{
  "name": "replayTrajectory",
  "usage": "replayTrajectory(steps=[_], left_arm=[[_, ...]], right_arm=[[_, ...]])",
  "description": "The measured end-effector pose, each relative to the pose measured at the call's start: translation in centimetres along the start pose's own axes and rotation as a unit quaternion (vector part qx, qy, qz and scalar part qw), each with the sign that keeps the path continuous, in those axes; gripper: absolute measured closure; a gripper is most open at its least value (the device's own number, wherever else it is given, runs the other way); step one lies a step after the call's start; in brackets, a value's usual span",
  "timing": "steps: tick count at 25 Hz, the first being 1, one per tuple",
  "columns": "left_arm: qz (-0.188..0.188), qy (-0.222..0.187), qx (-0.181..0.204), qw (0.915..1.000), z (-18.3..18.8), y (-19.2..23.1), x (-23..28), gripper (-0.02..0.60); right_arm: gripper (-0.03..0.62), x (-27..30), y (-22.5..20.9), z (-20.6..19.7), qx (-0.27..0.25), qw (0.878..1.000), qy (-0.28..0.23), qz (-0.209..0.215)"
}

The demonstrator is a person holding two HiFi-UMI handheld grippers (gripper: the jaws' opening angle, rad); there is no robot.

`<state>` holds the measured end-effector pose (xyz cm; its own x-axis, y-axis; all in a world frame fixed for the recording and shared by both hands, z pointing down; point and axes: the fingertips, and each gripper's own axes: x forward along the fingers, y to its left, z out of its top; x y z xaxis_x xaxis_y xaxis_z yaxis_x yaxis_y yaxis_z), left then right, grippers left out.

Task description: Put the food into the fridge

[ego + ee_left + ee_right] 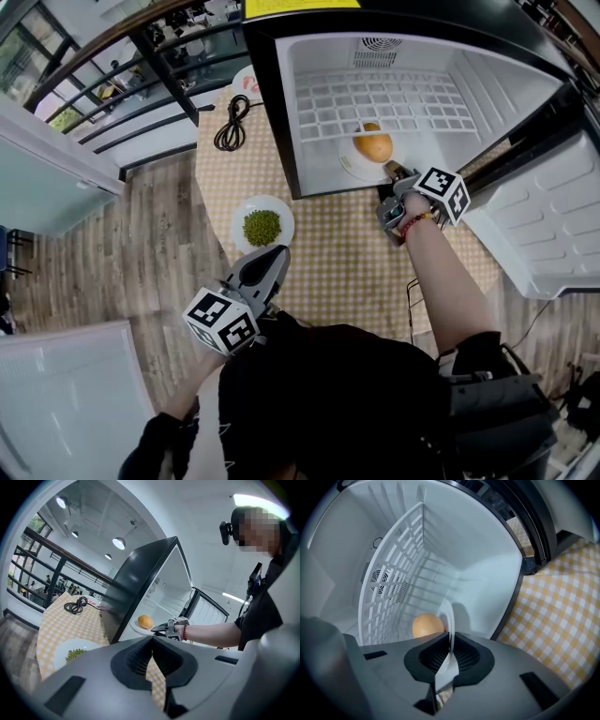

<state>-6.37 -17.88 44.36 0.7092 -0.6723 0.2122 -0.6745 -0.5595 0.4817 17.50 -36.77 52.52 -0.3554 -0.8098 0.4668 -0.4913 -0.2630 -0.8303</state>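
A small black fridge (281, 122) stands open on the checked table. My right gripper (392, 173) is shut on the rim of a white plate (349, 167) that carries a round orange-brown bun (374, 147), just inside the fridge's mouth on its floor. In the right gripper view the plate's rim (449, 620) stands edge-on between the pads, with the bun (427, 625) beyond. My left gripper (267, 265) hangs shut and empty near a white plate of green peas (262, 225) on the table. The left gripper view shows the pea plate (75, 653) at lower left.
A white wire shelf (375, 103) lies above the bun inside the fridge. The fridge door (553, 225) stands swung out to the right. A coiled black cable (232, 125) and another plate (246, 84) lie at the table's far left. Wooden floor (141, 253) lies left of the table.
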Motion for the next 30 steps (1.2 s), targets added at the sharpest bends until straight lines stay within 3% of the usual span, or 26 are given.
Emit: replayTrajectory(steps=[21,30], left_arm=[[0.013,0.002,-0.007,0.9999,-1.0,0.2,-0.6,0.571],[0.014,0.002,-0.012,0.9998,-1.1,0.1,-0.6,0.571]], right_arm=[[0.566,1.0,-0.6,1.1,0.006,0.999,-0.041,-0.026],[0.565,1.4,-0.2,1.5,-0.018,0.998,-0.042,-0.036]])
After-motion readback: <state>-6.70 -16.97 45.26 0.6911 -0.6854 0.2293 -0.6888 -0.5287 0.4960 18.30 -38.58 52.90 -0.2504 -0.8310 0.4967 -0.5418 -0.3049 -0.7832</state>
